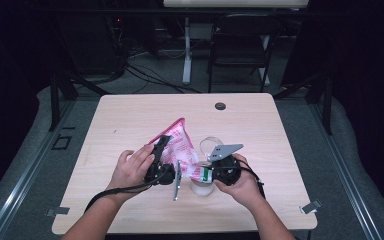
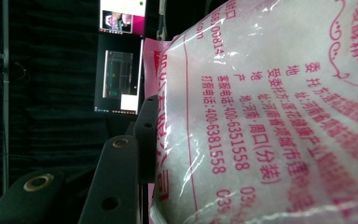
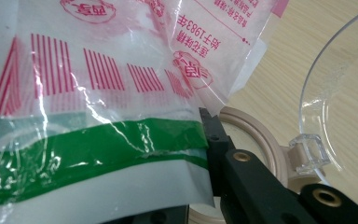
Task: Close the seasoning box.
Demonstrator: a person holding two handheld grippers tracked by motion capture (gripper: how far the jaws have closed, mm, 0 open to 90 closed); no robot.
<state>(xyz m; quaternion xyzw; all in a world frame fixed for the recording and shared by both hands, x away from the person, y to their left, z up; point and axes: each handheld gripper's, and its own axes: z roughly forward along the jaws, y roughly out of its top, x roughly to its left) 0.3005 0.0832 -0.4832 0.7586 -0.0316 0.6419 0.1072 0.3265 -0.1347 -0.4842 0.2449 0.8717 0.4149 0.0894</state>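
1. A person sits at a light wooden counter (image 1: 130, 115), holding a hand-held gripper in each hand, and the two carry one plastic bag (image 1: 180, 142) between them. The bag is clear and pink-printed, filled with white granules.

2. The left hand-held gripper (image 1: 161, 145) is closed on the bag's side. In the left gripper view one black jaw presses flat against the film, and the bulging bag lies just to its right.

3. The right hand-held gripper (image 1: 207, 172) is closed on the bag's lower end. In the right gripper view its jaw pinches the edge at a green band (image 3: 93, 149).

4. Just below and beyond the right hand-held gripper sits a small container (image 3: 256, 135) with a beige rim. Its clear hinged lid (image 3: 340, 93) is flipped open on the far side.

5. Risk: the film looks slick and the contents heavy. If either pinch slips, the bag would likely sag and drop onto the container.

6. Risk: I cannot tell whether the bag's lower end is open. If it is and sits off the rim, granules would likely scatter over the counter.

7. Risk: the container looks light. A nudge from the bag or the right hand-held gripper could tip it or knock its lid shut.
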